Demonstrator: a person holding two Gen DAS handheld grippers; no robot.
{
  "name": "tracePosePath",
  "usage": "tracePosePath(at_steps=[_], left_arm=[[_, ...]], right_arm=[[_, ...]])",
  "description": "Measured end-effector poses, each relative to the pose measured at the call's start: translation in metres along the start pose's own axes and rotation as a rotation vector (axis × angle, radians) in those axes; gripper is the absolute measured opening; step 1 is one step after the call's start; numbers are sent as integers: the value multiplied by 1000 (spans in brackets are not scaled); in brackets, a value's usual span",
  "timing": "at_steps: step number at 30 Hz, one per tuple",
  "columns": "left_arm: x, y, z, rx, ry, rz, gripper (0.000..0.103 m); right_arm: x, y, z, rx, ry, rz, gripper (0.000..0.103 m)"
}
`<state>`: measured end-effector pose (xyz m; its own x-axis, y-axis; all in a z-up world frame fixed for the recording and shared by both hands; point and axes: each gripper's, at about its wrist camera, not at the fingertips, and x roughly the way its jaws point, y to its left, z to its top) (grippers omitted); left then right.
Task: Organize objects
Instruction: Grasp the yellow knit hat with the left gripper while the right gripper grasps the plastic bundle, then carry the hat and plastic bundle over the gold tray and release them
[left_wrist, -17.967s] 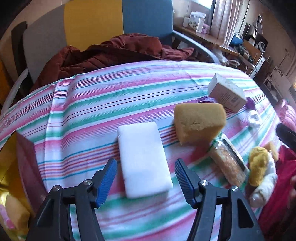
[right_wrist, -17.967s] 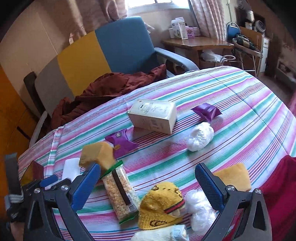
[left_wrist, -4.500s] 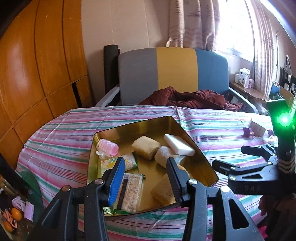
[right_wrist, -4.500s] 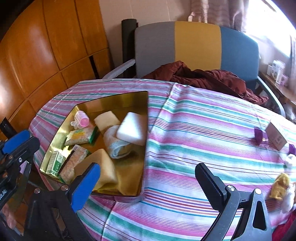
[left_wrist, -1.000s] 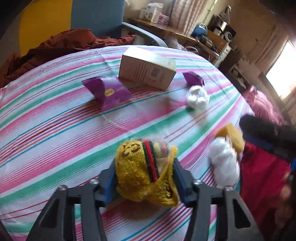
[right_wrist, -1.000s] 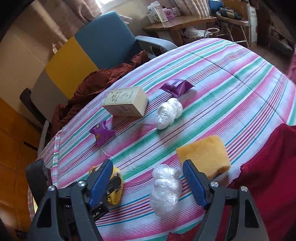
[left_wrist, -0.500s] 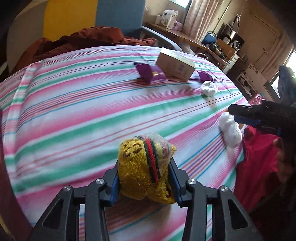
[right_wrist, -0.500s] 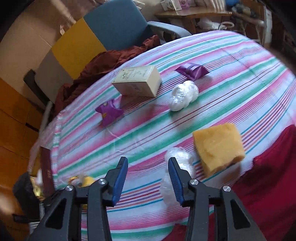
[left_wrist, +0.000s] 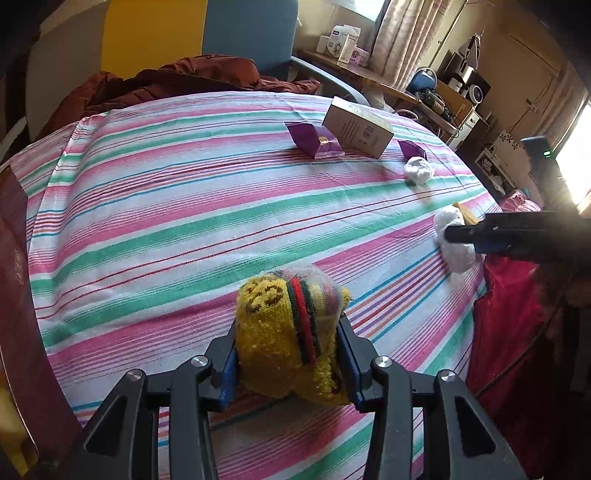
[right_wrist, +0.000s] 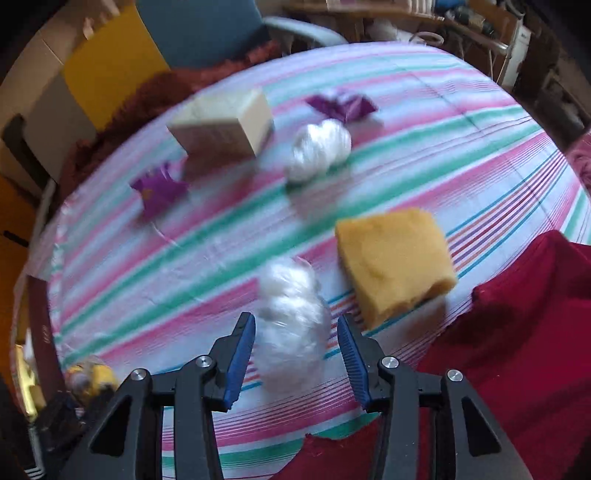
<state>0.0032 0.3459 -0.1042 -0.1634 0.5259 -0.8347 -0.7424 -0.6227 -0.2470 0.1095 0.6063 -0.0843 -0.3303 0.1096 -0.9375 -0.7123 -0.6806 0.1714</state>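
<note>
My left gripper (left_wrist: 288, 328) is shut on a yellow knitted item with red and green stripes (left_wrist: 273, 306), wrapped in clear plastic and held above the striped tablecloth (left_wrist: 184, 229). In the right wrist view the same item (right_wrist: 90, 373) shows blurred at the lower left. My right gripper (right_wrist: 294, 318) points steeply down with a white plastic-wrapped bundle (right_wrist: 291, 325) between its blue pads. A small gap shows at the right pad, so nothing is squeezed. The left wrist view has the right gripper (left_wrist: 448, 233) side-on over that bundle (left_wrist: 456, 254).
A yellow sponge (right_wrist: 395, 266) lies just right of the bundle. Farther back sit a cardboard box (left_wrist: 356, 125), two purple packets (left_wrist: 316, 140) (left_wrist: 412, 149) and another white bundle (left_wrist: 417, 170). A dark red tray wall (left_wrist: 14, 295) rises at the left. A red garment (right_wrist: 517, 314) drapes the near edge.
My left gripper carried the knitted item leftward, away from the box and towards the tray side. My right gripper narrowed its jaws, then sank until the white bundle stood between them.
</note>
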Motion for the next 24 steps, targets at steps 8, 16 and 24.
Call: tracePosePath(at_steps=[8, 16, 24], left_arm=[[-13, 3, -5, 10, -39, 1, 44], [-74, 21, -12, -25, -156, 9, 44], [-136, 65, -29, -136, -256, 34, 44]], right_arm=[[6, 19, 2, -115, -37, -27, 34], [-6, 70, -13, -305, -106, 24, 34], [-30, 142, -39, -420, -153, 177, 34]])
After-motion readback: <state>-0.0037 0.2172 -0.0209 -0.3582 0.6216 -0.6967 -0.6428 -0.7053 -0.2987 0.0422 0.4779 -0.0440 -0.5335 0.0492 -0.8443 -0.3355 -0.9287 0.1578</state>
